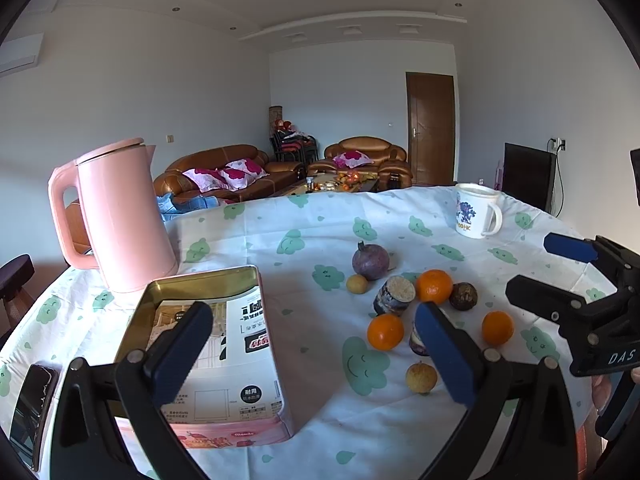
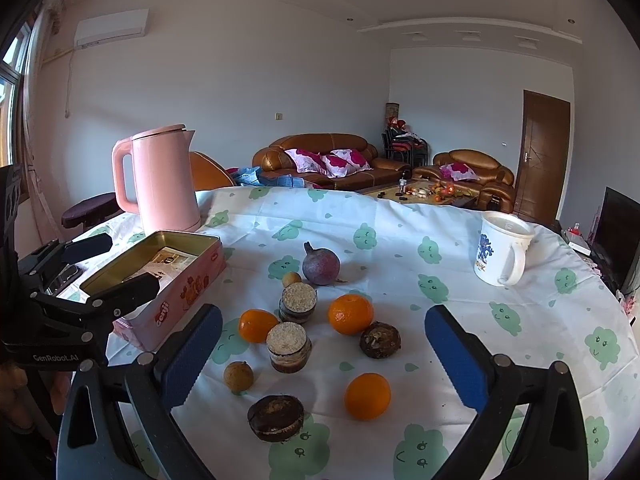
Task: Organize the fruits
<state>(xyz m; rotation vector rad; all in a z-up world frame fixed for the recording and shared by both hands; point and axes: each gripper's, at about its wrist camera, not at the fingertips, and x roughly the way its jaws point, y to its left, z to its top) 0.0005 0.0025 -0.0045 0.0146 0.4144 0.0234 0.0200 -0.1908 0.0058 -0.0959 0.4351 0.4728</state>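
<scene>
Both grippers hover low over the table with jaws wide apart and empty: left gripper (image 1: 316, 356) near the tin (image 2: 160, 280), right gripper (image 2: 324, 356) over the fruits. I judge no fruit is in the tin yet. A good first pick is the orange (image 2: 367, 396), nearest the right gripper: close on its middle, gently, because it can roll. Right of the tin lie two more oranges, small yellow fruits, brown pieces, and farthest a purple fruit (image 2: 321, 264)

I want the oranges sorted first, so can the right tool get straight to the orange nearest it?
Probably yes. The right tool is open and empty, and the nearest orange sits on the tablecloth with open space around it, nothing above.
</scene>
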